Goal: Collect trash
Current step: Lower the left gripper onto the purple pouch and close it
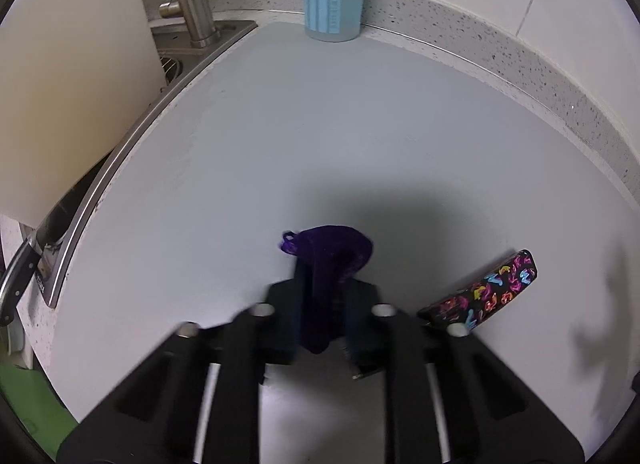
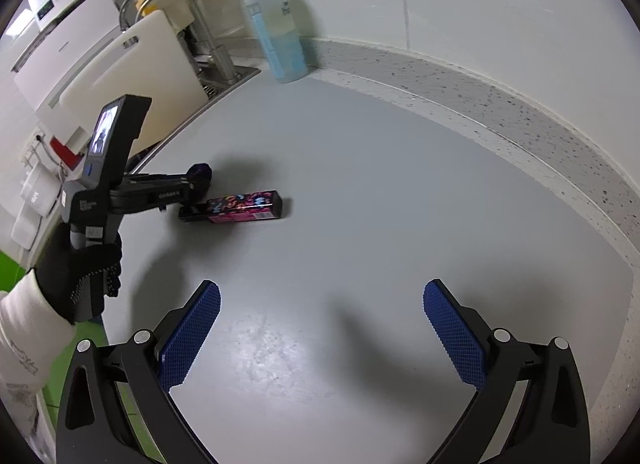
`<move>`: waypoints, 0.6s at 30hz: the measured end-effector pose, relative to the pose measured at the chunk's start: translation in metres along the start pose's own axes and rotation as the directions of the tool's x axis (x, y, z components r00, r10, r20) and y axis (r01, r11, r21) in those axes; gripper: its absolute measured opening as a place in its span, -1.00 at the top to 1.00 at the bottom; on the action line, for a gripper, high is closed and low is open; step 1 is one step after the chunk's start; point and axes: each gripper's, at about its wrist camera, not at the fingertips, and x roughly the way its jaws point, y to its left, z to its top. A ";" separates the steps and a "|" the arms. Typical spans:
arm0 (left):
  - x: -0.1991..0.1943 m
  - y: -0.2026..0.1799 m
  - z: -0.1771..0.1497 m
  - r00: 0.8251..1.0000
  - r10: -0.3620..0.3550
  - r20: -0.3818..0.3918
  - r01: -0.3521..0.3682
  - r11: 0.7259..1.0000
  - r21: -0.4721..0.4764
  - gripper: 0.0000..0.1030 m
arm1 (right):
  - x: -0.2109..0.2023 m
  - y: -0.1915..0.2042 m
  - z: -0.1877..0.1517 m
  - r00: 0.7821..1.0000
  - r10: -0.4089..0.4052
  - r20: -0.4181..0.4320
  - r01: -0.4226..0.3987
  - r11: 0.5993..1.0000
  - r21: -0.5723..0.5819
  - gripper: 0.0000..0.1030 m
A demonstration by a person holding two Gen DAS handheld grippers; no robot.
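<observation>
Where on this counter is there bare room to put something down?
Most of the grey countertop is bare: the wide stretch between the open right gripper, the speckled backsplash and the blue bottle. It is crowded only by the sink edge, where the left gripper pinches purple trash beside a patterned box.

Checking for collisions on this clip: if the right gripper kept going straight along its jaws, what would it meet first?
Most likely the bare grey countertop. The right gripper has its jaws open and empty, angled down at the surface. The patterned box lies off to the left of that line, though depth is hard to judge.
</observation>
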 end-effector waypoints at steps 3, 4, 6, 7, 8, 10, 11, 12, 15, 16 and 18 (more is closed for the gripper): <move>-0.007 0.004 -0.001 1.000 -0.001 0.004 0.001 1.000 0.003 0.81 | 0.003 0.008 0.006 1.000 0.023 -0.004 -0.023 0.999 -0.037 -0.89; -0.011 0.006 -0.002 1.000 -0.002 0.009 0.002 1.000 -0.002 0.81 | 0.005 0.011 0.008 1.000 0.027 -0.005 -0.027 0.998 -0.053 -0.89; -0.021 0.009 -0.005 1.000 -0.007 0.012 0.007 1.000 -0.006 0.81 | 0.008 0.018 0.016 0.999 0.040 -0.008 -0.041 0.994 -0.097 -0.89; -0.029 0.011 -0.007 1.000 -0.006 0.017 0.006 1.000 -0.005 0.81 | 0.010 0.022 0.020 0.999 0.043 -0.009 -0.044 0.992 -0.115 -0.89; -0.036 0.013 -0.009 1.000 -0.007 0.023 0.007 1.000 -0.008 0.81 | 0.012 0.027 0.025 0.999 0.047 -0.011 -0.048 0.989 -0.143 -0.89; -0.048 0.018 -0.015 1.000 -0.010 0.029 0.011 1.000 -0.015 0.81 | 0.017 0.034 0.035 0.998 0.062 -0.016 -0.063 0.982 -0.176 -0.89; -0.053 0.020 -0.017 0.999 -0.011 0.031 0.012 1.000 -0.017 0.81 | 0.022 0.038 0.041 0.997 0.071 -0.022 -0.074 0.978 -0.196 -0.89; -0.057 0.022 -0.020 0.999 -0.011 0.033 0.012 1.000 -0.020 0.81 | 0.026 0.041 0.045 0.997 0.077 -0.030 -0.082 0.974 -0.213 -0.89; -0.072 0.028 -0.032 0.999 -0.014 0.038 0.015 0.999 -0.038 0.80 | 0.044 0.053 0.058 0.994 0.086 -0.073 -0.104 0.949 -0.298 -0.89; -0.077 0.030 -0.036 0.999 -0.015 0.040 0.017 0.999 -0.047 0.80 | 0.052 0.058 0.063 0.991 0.090 -0.095 -0.117 0.936 -0.332 -0.89; -0.084 0.034 -0.044 0.999 -0.014 0.043 0.017 0.998 -0.061 0.80 | 0.064 0.064 0.069 0.988 0.085 -0.126 -0.127 0.915 -0.384 -0.89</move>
